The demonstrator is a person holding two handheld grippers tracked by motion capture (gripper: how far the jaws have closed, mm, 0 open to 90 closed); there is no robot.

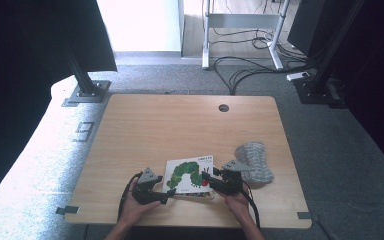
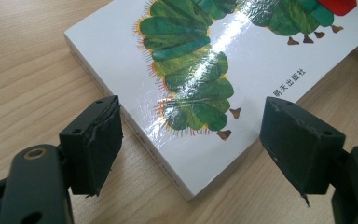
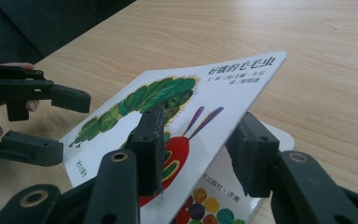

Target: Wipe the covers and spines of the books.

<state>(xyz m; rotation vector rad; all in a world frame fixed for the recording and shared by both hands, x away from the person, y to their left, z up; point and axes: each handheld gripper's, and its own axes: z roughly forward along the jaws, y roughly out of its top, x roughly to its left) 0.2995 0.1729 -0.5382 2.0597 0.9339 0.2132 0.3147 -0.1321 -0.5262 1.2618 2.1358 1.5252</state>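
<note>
A white picture book [image 1: 187, 172] with a green caterpillar on its cover lies near the front edge of the wooden table [image 1: 180, 125]. My left gripper [image 1: 166, 196] is open, with its jaws on either side of the book's near corner [image 2: 205, 70] and not touching it. The same gripper [image 3: 72, 123] stands at the left of the right gripper view, at the book's far end. My right gripper [image 1: 206, 179] is at the book's right side. The front cover [image 3: 223, 88] is tilted up between its jaws [image 3: 201, 120], one jaw above it and one below. The gap is much wider than the cover.
A grey knitted item [image 1: 254, 161] lies on the table just right of the book. A cable hole [image 1: 223, 107] sits near the far edge. Under the raised cover shows a page with coloured dots [image 3: 205, 210]. Cables and stand legs lie on the floor beyond.
</note>
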